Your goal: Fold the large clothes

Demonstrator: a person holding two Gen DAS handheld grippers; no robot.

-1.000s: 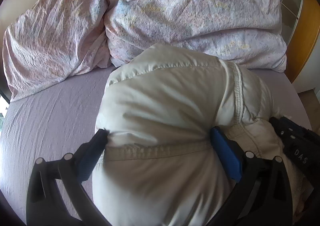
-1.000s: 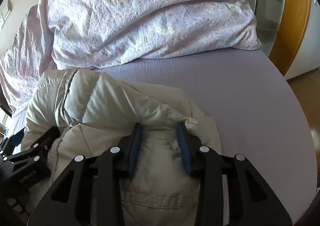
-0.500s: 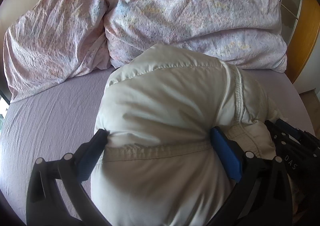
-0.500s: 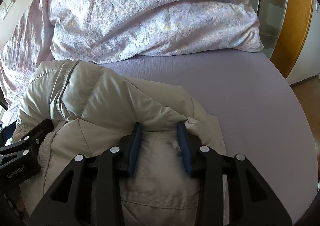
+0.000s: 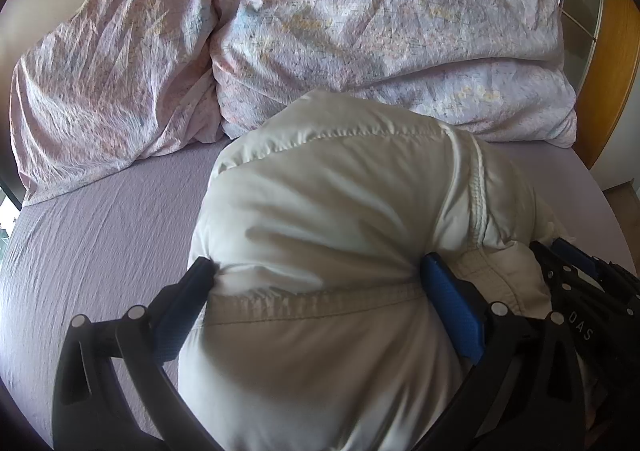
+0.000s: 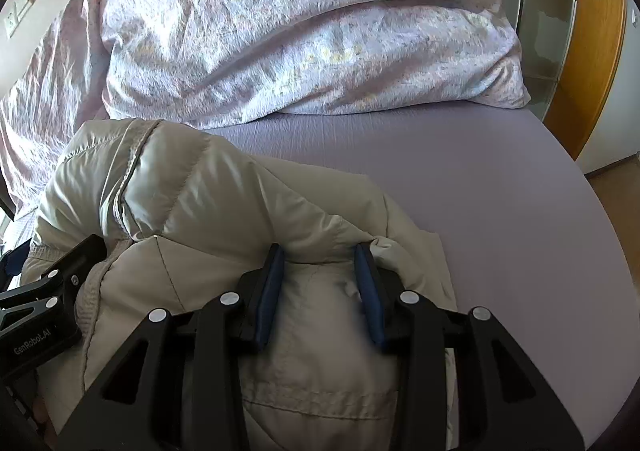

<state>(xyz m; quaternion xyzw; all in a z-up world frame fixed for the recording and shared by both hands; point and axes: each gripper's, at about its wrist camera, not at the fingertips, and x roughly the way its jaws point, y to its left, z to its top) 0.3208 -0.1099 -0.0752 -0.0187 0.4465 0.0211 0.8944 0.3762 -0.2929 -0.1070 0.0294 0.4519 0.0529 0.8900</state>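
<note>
On the bed (image 5: pixel 100 235): puffy cream jacket (image 5: pixel 328 219), bunched, its far end near the pillows (image 5: pixel 360 23).
Left claw (image 5: pixel 316 275): spread wide, both pads pressed into a thick fold of the jacket.
Right claw (image 6: pixel 320 263): narrower, clamped on a smaller fold at the jacket's right side.

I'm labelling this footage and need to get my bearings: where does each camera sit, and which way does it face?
Left wrist view: sits on the left claw, looking down and forward along its fingers across the bed toward the pillows; its fingers squeeze a wide bulge of the jacket.
Right wrist view: sits on the right claw, facing the same way; its fingers pinch a narrower fold of the jacket.
Shared: jacket, bed, pillows; each view catches the other claw at its edge.
</note>
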